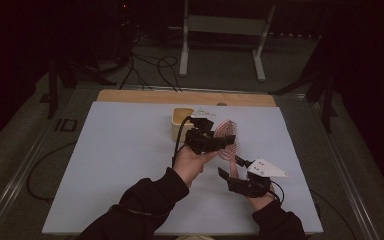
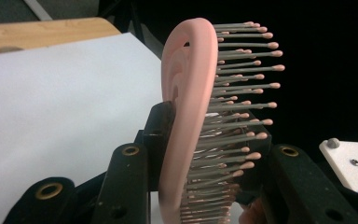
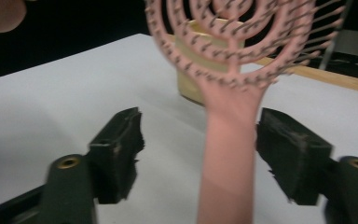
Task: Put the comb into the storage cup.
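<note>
Hairbrush: pink, vented head, held above the white table, just beside the yellow box.
Long axis: handle toward the person, head away toward the table's far edge; bristles face the person's right.
Left gripper: clamped on the head, one pad on its back, one on the bristles.
Right gripper: jaws apart, flanking the handle without pressing it.
</note>
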`<state>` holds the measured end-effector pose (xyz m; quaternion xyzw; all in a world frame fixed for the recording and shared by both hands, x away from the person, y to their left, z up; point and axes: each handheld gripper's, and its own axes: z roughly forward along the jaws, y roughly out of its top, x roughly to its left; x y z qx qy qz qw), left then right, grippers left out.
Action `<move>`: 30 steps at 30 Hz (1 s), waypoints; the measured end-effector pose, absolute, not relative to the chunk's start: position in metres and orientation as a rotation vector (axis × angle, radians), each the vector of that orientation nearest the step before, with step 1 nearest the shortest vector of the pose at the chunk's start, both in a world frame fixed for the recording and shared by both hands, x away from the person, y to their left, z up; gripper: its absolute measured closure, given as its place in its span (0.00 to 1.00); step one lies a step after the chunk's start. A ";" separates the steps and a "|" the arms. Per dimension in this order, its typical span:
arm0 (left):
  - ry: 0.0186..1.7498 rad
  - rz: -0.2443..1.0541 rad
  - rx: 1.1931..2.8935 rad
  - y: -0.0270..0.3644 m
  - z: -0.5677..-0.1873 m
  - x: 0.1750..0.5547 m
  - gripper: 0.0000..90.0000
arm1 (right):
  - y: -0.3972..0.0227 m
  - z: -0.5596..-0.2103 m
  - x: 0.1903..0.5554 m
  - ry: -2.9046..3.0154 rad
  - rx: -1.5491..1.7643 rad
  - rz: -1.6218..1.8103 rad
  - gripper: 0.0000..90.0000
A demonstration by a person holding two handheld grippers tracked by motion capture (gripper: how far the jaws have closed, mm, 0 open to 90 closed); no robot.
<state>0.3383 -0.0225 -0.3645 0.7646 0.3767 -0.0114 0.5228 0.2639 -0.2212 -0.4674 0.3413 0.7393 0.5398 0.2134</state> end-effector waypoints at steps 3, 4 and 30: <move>0.888 -0.021 1.816 -0.020 -0.360 0.339 0.73 | -0.221 -0.468 0.264 2.050 0.957 1.510 0.18; 0.888 -0.021 1.816 -0.020 -0.360 0.339 0.73 | -0.221 -0.468 0.264 2.050 0.957 1.510 0.18; 0.824 0.046 1.775 0.018 -0.330 0.345 0.73 | -0.227 -0.469 0.263 2.143 0.889 1.562 0.11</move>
